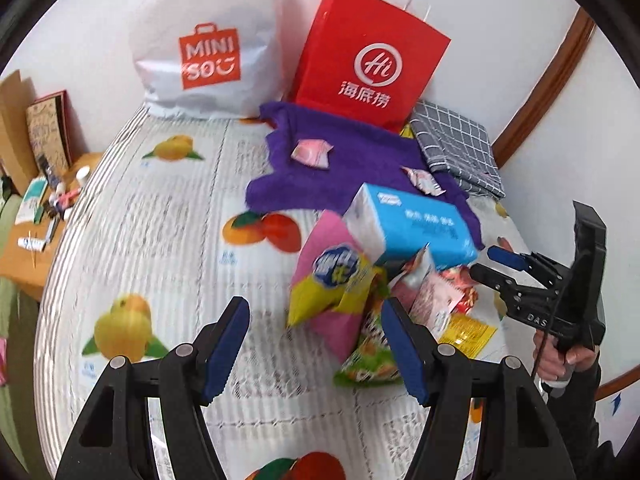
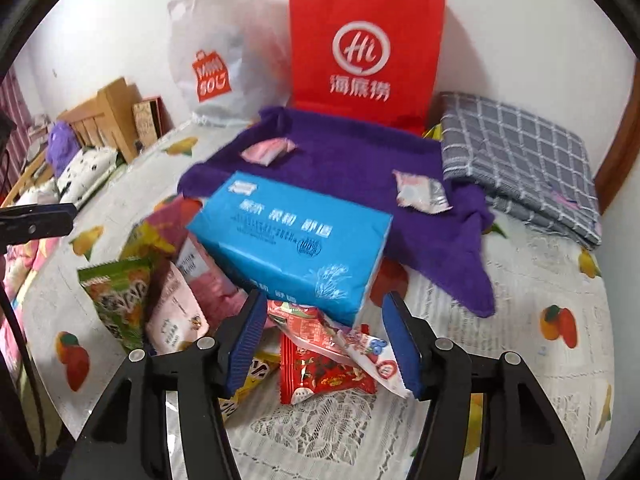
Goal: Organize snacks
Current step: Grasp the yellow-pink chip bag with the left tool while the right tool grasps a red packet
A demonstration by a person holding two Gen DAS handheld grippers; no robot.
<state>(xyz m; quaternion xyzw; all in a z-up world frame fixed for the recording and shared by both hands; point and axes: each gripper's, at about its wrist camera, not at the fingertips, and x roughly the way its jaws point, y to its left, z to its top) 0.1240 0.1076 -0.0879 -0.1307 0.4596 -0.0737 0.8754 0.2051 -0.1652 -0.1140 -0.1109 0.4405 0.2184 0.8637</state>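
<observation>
Two bags upright at top of frame: white plastic bag (image 2: 212,60), red paper bag (image 2: 366,48), contents hidden. Below them, fuzzy purple cloth (image 2: 340,160) bearing two small wrapped sweets. Blue tissue pack (image 2: 292,240) atop heap of crinkly snack packets (image 2: 324,364) at centre, on fruit-print bed (image 2: 520,300). Left gripper (image 1: 316,344) jaws half open, empty. Right gripper (image 2: 324,340) jaws half open over red packet, gripping nothing.
</observation>
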